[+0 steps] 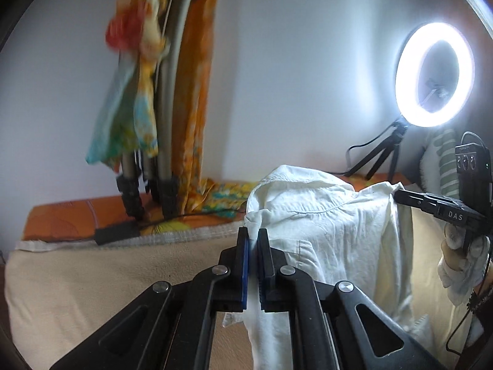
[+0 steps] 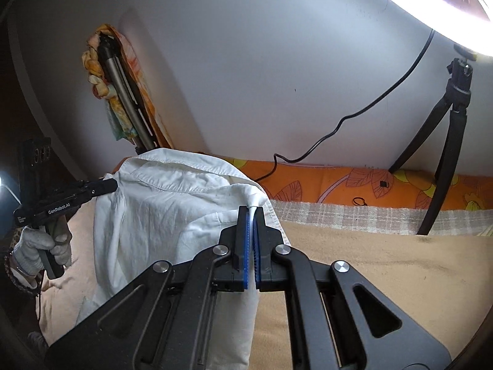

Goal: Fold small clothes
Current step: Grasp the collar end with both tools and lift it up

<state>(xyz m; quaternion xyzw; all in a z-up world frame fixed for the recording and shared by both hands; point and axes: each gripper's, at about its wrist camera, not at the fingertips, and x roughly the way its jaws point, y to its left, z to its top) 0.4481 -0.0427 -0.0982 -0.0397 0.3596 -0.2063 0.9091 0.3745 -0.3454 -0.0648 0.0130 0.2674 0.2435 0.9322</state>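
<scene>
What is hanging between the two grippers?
The white shirt. The left gripper pinches one edge and the right gripper the other, so it hangs between them over the beige blanket. Both views show it.

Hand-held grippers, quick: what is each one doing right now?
Left hand-held gripper: shut on the white shirt.
Right hand-held gripper: shut on the white shirt too.

A beige blanket [image 2: 385, 277] covers the bed, edged at the far side by a checked cloth strip [image 2: 354, 215] and an orange leaf-print sheet [image 2: 339, 185]. Tripod legs [image 2: 437, 185] and a black cable [image 2: 308, 154] rest along that far edge.
</scene>
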